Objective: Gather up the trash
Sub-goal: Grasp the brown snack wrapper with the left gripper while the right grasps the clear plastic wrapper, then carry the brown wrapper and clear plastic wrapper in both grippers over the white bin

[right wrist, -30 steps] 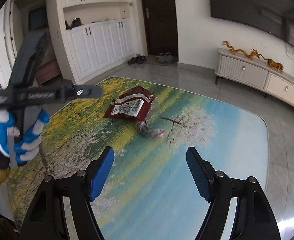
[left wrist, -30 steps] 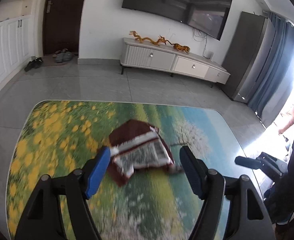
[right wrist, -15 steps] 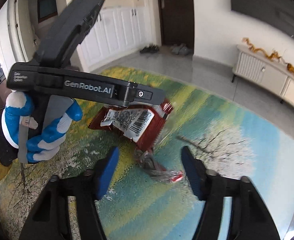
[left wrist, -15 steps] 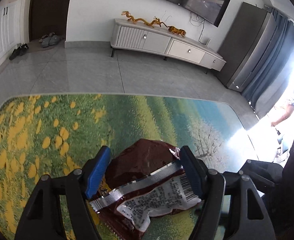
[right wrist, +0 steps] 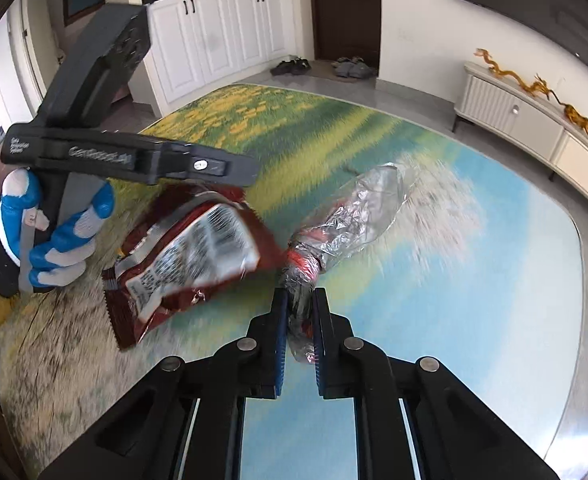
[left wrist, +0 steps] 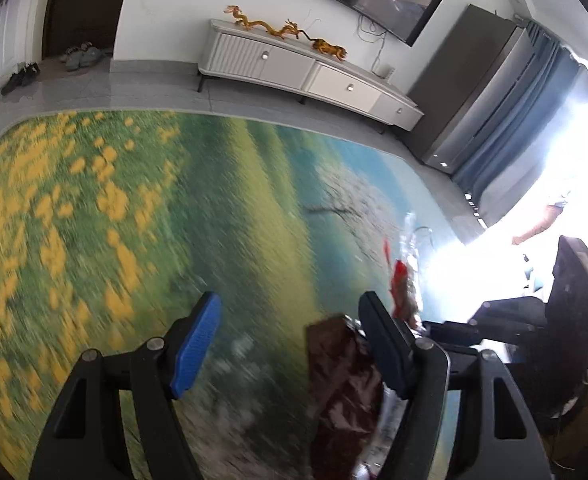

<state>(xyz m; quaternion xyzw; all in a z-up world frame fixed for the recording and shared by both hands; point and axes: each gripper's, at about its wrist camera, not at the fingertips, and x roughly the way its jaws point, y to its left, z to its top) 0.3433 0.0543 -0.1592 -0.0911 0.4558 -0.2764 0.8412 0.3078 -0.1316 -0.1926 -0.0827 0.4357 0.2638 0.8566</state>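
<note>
left gripper: jaws wide apart, blue pads clear of everything; nothing clamped. View is motion-blurred.
gloved hand: blue-and-white glove wrapped round the left gripper's black handle, left of the snack bag in the right wrist view.
snack bag: dark red foil packet, white label panel with a barcode facing up, lying on the table. In the left wrist view its edge shows low between the left jaws, against the inner side of the right-hand finger; contact cannot be told through the blur.
table: top printed with a landscape, yellow flowers on the side left of the snack bag, blue water and a pale tree on the other side.
clear wrapper: crumpled see-through plastic with a red band, just right of the snack bag and touching its corner; near end sits between the right jaws, far end points away over the pale tree.
right gripper: jaws have just been closing and now stand nearly together, blue pads pressed on the near end of the clear wrapper.
cabinet: low white unit against the wall, well beyond the snack bag on the right, gold dragon figures on top.
</note>
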